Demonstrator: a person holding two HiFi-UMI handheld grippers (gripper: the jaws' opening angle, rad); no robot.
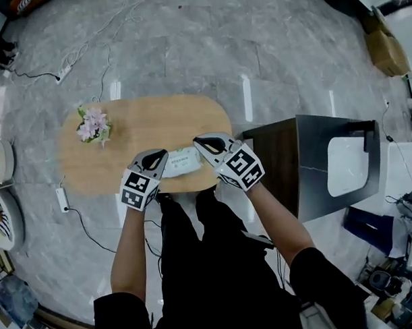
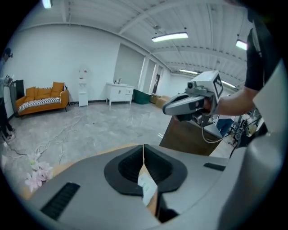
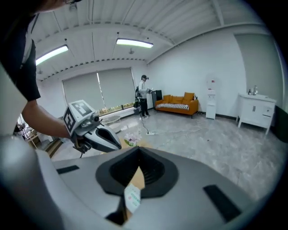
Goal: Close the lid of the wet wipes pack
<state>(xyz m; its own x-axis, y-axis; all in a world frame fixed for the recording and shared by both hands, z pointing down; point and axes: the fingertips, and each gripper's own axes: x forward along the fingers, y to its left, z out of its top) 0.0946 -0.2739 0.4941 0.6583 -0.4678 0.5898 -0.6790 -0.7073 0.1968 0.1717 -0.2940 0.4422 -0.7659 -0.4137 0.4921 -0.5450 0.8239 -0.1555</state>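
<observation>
The wet wipes pack (image 1: 182,161), white with green print, lies flat near the front edge of the oval wooden table (image 1: 144,139). I cannot tell how its lid stands. My left gripper (image 1: 162,155) is at the pack's left end and my right gripper (image 1: 198,142) is at its right end, tips pointing toward each other. Both are shut with nothing between the jaws. The left gripper view shows my left gripper (image 2: 143,149) with a strip of the pack (image 2: 147,186) below it, and the right gripper (image 2: 165,108) opposite. The right gripper view shows my right gripper (image 3: 138,152) above the pack (image 3: 133,197).
A small bunch of pink flowers (image 1: 93,125) stands at the table's far left. A dark cabinet (image 1: 314,163) stands close to the table's right end. Cables and a power strip (image 1: 62,198) lie on the grey floor. An orange sofa (image 3: 180,102) is by the far wall.
</observation>
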